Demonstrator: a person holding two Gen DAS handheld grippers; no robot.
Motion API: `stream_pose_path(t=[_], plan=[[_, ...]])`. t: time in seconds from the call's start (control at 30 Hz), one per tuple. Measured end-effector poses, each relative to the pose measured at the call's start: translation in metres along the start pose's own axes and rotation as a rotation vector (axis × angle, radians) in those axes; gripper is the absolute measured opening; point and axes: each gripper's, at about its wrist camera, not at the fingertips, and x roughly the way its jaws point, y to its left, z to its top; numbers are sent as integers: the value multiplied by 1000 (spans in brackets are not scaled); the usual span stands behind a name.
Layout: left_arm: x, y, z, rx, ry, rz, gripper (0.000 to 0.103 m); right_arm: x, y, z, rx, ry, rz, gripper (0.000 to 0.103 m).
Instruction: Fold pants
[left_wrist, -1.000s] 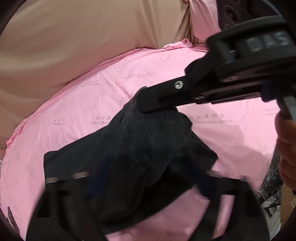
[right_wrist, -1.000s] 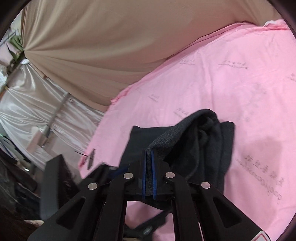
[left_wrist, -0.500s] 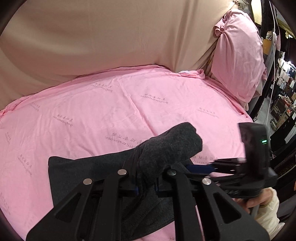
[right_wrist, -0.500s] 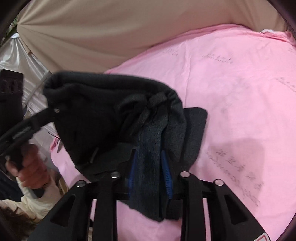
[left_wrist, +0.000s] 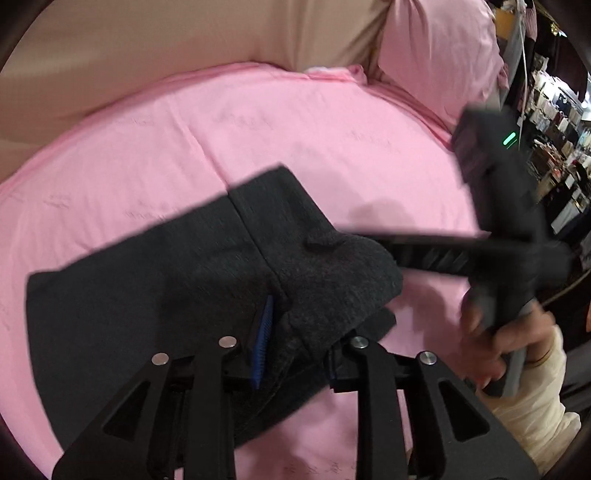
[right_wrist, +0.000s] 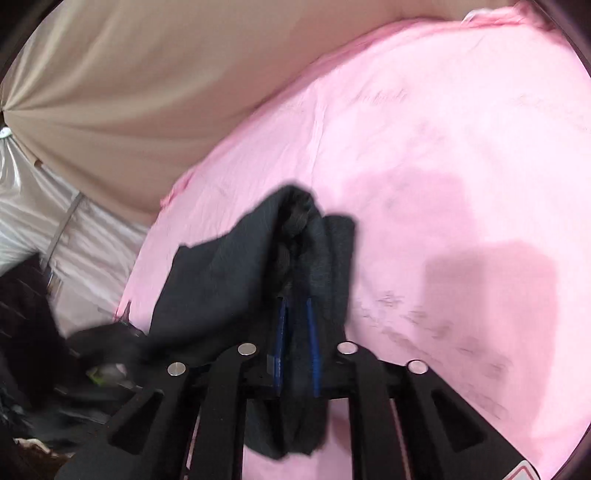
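While the dark grey pants (left_wrist: 177, 280) lie partly folded on the pink sheet (left_wrist: 258, 129), I read the scene from the left side across. My left gripper (left_wrist: 295, 347) has its jaws opening, with a thick fold of the cloth between them; one blue pad (left_wrist: 263, 343) shows against the fabric, the other is hidden under it, so I judge the cloth sits between the jaws and is no longer pressed. Further right in that view, my right gripper (left_wrist: 436, 254) reaches in level, its fingers touching the far edge of the same bundle, a hand (left_wrist: 495, 343) on its handle. From its own camera, the jaws are closing on a hanging bunch of cloth, both blue pads (right_wrist: 314, 343) against it, though blur makes the contact hard to judge. The risk I see: if the left lets go while the right has only a few layers, the fold could slump and open on the sheet. Pulling with one side clamped could also drag the stack askew.
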Motion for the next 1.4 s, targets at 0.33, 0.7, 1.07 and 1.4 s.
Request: stream_pose_path(t=[0.33, 0.7, 1.07, 1.4], plan=[[-117, 77, -29, -171, -251, 10, 93, -14, 34, 7, -69, -6, 55, 60], [-48, 199, -95, -470, -13, 196, 41, 28, 60, -30, -143, 67, -138, 29], [-52, 212, -102, -409, -16, 308, 22, 20, 19, -37, 25, 42, -121, 33], [-69, 187, -91, -395, -53, 399, 78, 2, 24, -39, 42, 51, -140, 67]])
